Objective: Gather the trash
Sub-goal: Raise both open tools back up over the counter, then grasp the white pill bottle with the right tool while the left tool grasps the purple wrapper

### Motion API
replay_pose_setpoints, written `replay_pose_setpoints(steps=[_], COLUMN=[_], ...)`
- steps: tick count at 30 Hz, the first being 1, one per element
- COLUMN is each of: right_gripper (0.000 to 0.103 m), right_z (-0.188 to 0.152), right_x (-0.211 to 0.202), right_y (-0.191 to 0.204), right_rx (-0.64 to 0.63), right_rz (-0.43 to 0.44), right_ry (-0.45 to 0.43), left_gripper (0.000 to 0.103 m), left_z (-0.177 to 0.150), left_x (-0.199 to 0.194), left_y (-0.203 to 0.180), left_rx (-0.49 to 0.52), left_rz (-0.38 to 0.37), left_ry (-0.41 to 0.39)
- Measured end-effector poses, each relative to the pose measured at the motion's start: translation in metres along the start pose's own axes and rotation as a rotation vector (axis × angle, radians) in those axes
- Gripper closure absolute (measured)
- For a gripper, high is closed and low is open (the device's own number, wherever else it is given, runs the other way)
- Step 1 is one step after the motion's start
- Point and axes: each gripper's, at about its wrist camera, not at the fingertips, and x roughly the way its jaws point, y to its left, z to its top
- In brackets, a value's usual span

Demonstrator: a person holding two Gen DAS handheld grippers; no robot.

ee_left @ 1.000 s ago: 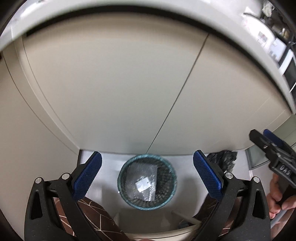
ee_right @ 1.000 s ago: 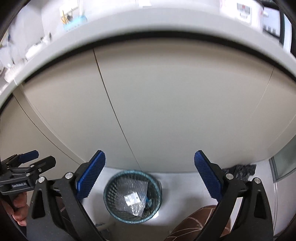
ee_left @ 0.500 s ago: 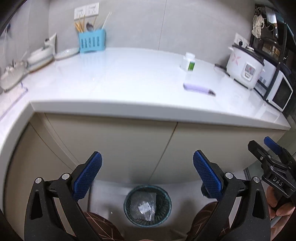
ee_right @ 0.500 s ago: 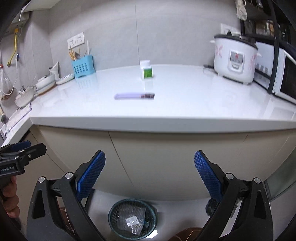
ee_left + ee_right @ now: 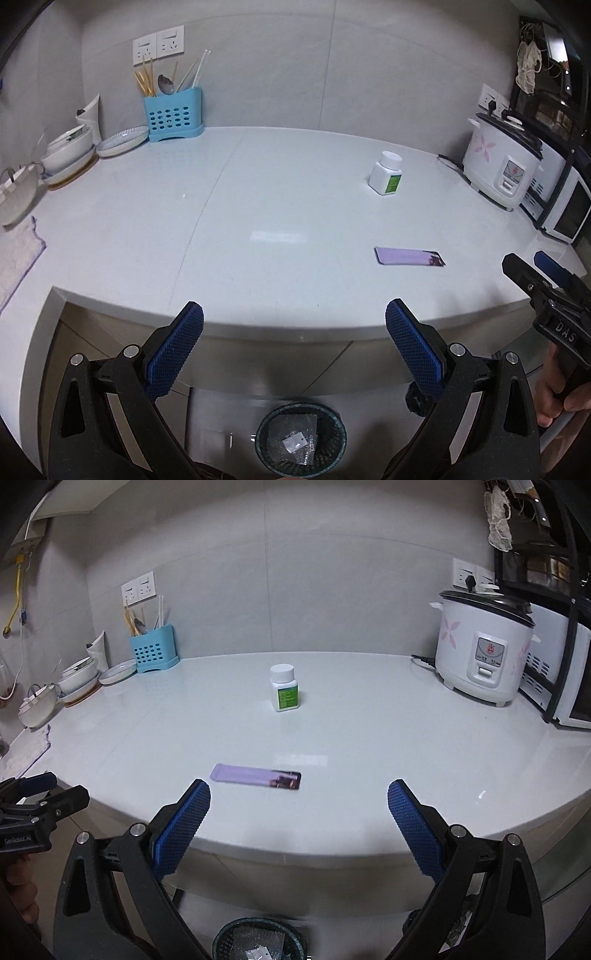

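A flat purple packet (image 5: 408, 256) (image 5: 256, 777) lies near the front edge of the white counter (image 5: 258, 206) (image 5: 369, 746). A white pill bottle with a green label (image 5: 385, 178) (image 5: 283, 688) stands upright farther back. A mesh trash bin (image 5: 301, 438) (image 5: 258, 941) holding bubble wrap sits on the floor below the counter edge. My left gripper (image 5: 293, 343) is open and empty, in front of the counter edge. My right gripper (image 5: 298, 823) is open and empty, just in front of the packet. Each gripper also shows at the edge of the other's view.
A rice cooker (image 5: 484, 648) and a microwave (image 5: 569, 206) stand at the right. A blue utensil holder (image 5: 173, 114), bowls and plates (image 5: 70, 151) stand at the back left. A cloth (image 5: 18, 254) lies at the left edge.
Both grippers have risen from low over the trash bin, facing the cabinet doors, to counter height. The countertop with the packet and bottle has come into view. Both stay open.
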Motion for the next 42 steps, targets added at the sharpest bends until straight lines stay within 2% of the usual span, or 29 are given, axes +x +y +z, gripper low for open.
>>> replay_pose_setpoints(steps=[9,17,23,28,35,42], right_gripper=[0.010,0.010,0.022,0.034,0.060,0.061], right_z=[0.076,0.112,0.116,0.118,0.115,0.119], right_x=[0.117,0.184,0.209,0.223,0.237,0.226], right_y=[0.012,0.026,0.034,0.036,0.036,0.028], right_rx=[-0.067,-0.069,-0.061,-0.059,-0.056,-0.034], right_rz=[-0.015,-0.026,-0.033,-0.036,-0.034,-0.043], right_ry=[0.069,0.140,0.195,0.231,0.289,0.270], left_gripper=[0.006,0.006,0.006,0.006,0.006,0.006], left_z=[0.071,0.103,0.120,0.138,0.152,0.158], left_x=[0.090,0.132,0.143,0.144,0.147,0.145], left_y=[0.007,0.016,0.018,0.022,0.024,0.018], left_rx=[0.013,-0.018,-0.020,-0.020,-0.021,-0.004], left_rz=[-0.016,-0.007,0.015,0.026,0.037,0.026], left_ry=[0.068,0.119,0.143,0.133,0.128,0.119])
